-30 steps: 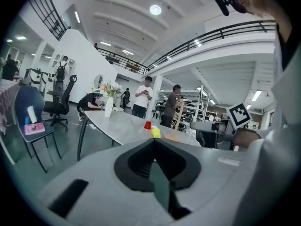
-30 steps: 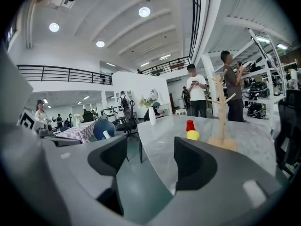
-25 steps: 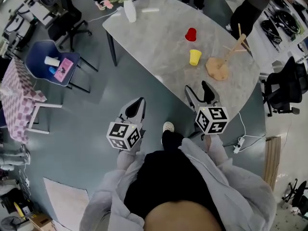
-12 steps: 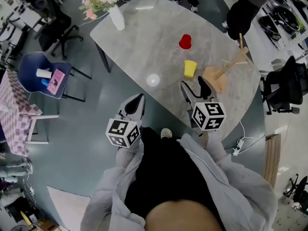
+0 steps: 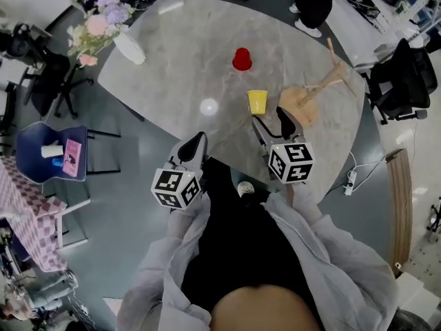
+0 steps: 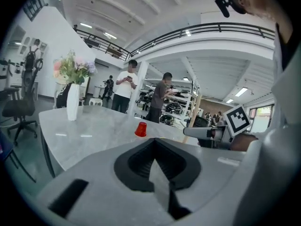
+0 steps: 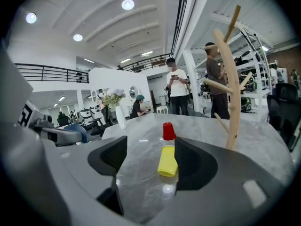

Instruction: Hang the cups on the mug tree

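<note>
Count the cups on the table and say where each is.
2. The yellow cup stands just ahead of the right gripper, beside the mug tree; the red cup stands farther back, near the middle of the table. Neither hangs on the tree.

Grey table (image 5: 186,74) bears 2 cups: red cup (image 5: 242,58), yellow cup (image 5: 257,101). Wooden mug tree (image 5: 303,99) stands near the yellow one. Flower vase (image 5: 129,48) at one edge.

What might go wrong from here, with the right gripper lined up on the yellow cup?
The yellow cup stands close beside the mug tree, so the open right gripper might bump the tree's base. The cup stands loose on the smooth table; one jaw touching first may tip it.
</note>
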The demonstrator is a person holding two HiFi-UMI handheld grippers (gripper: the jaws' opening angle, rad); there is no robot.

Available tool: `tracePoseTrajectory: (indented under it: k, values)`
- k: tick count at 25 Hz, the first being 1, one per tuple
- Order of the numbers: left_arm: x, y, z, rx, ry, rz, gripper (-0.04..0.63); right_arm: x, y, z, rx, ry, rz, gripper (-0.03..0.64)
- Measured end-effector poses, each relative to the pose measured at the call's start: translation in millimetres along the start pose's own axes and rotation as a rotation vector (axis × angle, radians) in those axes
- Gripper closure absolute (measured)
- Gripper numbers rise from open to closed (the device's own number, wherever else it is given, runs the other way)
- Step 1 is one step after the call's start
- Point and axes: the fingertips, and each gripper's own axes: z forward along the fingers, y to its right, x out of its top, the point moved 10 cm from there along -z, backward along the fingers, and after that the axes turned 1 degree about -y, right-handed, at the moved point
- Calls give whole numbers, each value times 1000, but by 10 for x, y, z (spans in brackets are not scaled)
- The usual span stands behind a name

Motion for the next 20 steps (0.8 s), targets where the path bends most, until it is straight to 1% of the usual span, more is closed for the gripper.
tracePoseTrajectory:
  k: [4, 7, 10, 16, 20]
  values:
    - [250, -363, 441, -99, -65, 33, 597, -95, 74, 271, -90, -57, 58, 296]
    - [401, -571, 782, -204, -126, 56, 597, -179, 92, 403, -176, -83, 105, 293]
    - [518, -773, 1113, -300, -180, 87, 597, -244, 101, 567, -244, -85, 154, 291]
    - [588, -1118, 1651, -454, -286, 130, 597, -433, 111, 822, -368, -128, 212, 288]
    - [565, -1264, 1894, -530, -342, 159, 597, -541, 155, 967, -423, -162, 213, 285]
